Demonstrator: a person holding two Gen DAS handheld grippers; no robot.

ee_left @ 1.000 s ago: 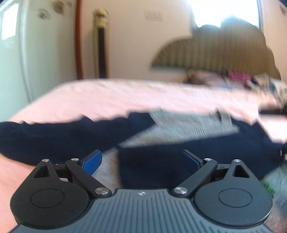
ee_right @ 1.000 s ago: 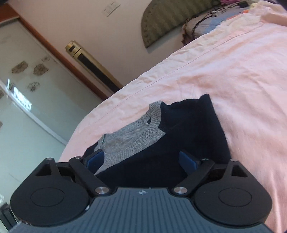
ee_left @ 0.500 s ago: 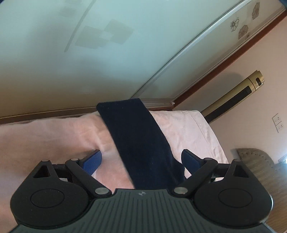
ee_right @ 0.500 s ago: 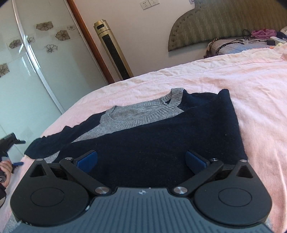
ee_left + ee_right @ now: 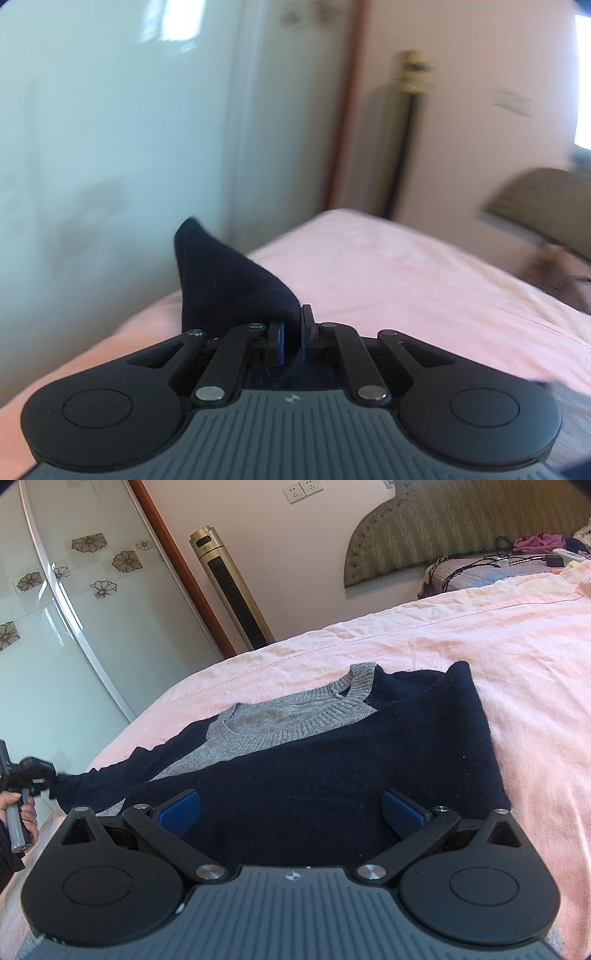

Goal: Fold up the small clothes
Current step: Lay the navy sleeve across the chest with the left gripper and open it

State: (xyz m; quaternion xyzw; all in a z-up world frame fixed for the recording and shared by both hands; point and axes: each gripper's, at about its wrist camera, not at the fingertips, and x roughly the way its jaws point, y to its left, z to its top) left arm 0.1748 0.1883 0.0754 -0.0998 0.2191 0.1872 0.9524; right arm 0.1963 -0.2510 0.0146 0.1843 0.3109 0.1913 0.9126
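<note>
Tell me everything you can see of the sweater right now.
The sweater is a fuzzy navy knit with a grey ribbed collar and a grey panel below it. It lies mostly flat on the pink bedsheet, collar pointing away from the right gripper, which hovers open over its body. One sleeve stretches out sideways, its end pinched by the left gripper; in the left wrist view the cuff sticks up above the closed fingers. The hem is hidden.

My left gripper (image 5: 291, 341), wide apart half a second ago over the sweater sleeve (image 5: 229, 280), has now clamped it and raised its end above the pink bedsheet (image 5: 424, 280).
</note>
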